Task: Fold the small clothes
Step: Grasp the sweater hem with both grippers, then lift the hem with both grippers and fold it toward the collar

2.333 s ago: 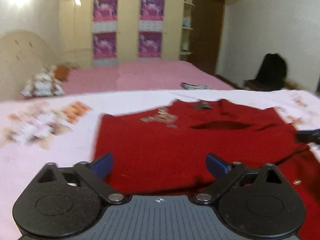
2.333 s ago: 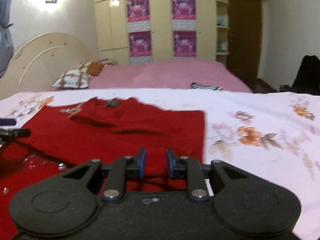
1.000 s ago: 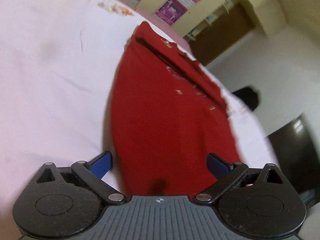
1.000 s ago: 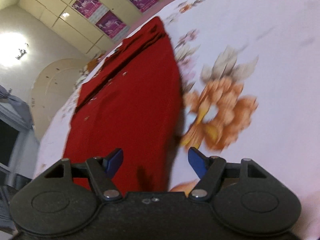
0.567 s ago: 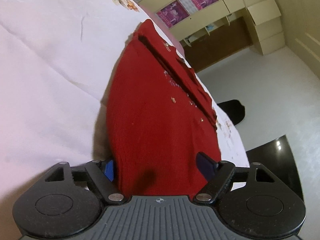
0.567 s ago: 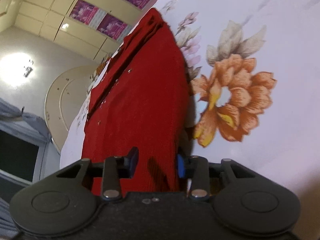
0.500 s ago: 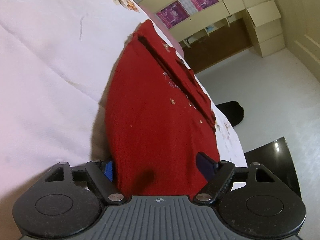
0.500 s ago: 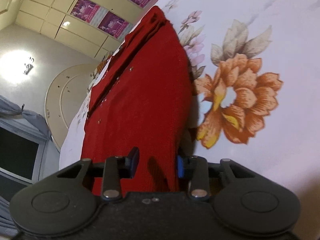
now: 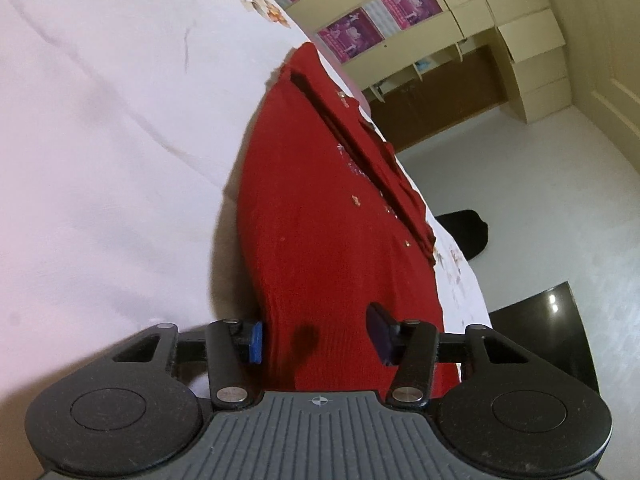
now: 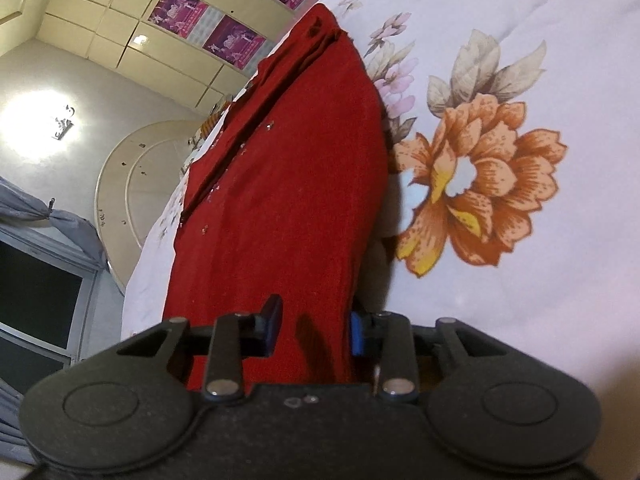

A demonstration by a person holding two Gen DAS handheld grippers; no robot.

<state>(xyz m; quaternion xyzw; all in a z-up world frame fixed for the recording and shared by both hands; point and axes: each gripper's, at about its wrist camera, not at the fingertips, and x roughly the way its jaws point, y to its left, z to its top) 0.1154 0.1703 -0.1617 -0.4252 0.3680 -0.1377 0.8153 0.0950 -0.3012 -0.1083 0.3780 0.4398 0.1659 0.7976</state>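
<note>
- Two wrist views show one red knit garment (image 9: 320,208) lying on a pale floral bedsheet (image 9: 100,140), each gripper set at a near corner of it.
- Left wrist view: the left gripper (image 9: 318,340) straddles the garment's near edge. Its jaws are closing, at about a middling gap, with the red fabric between them.
- The left blue pad sits against the garment's outer edge; the right pad lies over the cloth, and whether both press on it cannot be told.
- The garment runs away from the gripper in a long strip toward the cream wardrobe (image 9: 460,12) with its purple posters (image 9: 352,32). A dark fold line and small shiny decorations show along its far half.
- A black object (image 9: 466,230) sits on the pale floor beyond the bed, and a dark glossy surface (image 9: 552,320) stands at the right.
- Right wrist view: the right gripper (image 10: 316,334) sits at the garment's (image 10: 288,184) other near corner. Its jaws are closing and stand narrow, with a bunched fold of red cloth between them.
- The right blue pad touches the fabric's edge; the left pad lies just beside the cloth.
- A large orange printed flower (image 10: 480,188) lies on the sheet (image 10: 560,60) just beside the garment's right edge.
- A curved cream headboard (image 10: 132,184) and a dark window (image 10: 36,296) with a grey curtain show at the left.
</note>
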